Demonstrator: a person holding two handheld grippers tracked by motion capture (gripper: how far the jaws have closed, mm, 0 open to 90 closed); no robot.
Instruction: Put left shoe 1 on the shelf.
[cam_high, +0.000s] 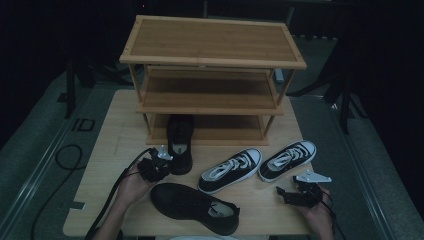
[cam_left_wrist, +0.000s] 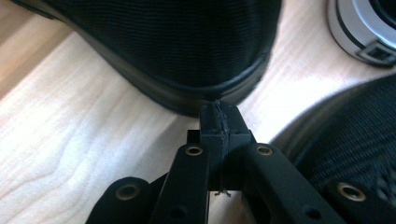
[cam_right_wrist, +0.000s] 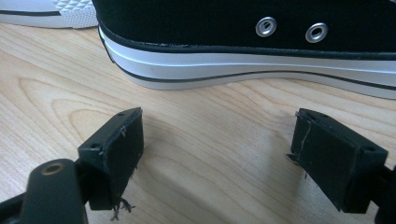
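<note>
Two black shoes lie on the table: one (cam_high: 180, 140) points its toe under the shoe rack (cam_high: 212, 60), the other (cam_high: 192, 202) lies across the front. Between them my left gripper (cam_high: 161, 170) is shut with nothing in it. In the left gripper view its tips (cam_left_wrist: 219, 116) sit right at the sole edge of a black shoe (cam_left_wrist: 187, 46); whether they touch it I cannot tell. Two black-and-white sneakers (cam_high: 230, 170) (cam_high: 287, 160) lie at the right. Just short of the sneaker's (cam_right_wrist: 280, 46) white sole, my right gripper (cam_high: 286, 192) (cam_right_wrist: 224, 154) stands open and empty.
The wooden three-shelf rack stands at the back of the table (cam_high: 115, 135), its upper shelves bare. A cable (cam_high: 107, 200) trails from the left gripper off the front edge. Bare wood lies left of the shoes. A second black shoe (cam_left_wrist: 355, 140) is close on the left gripper's right.
</note>
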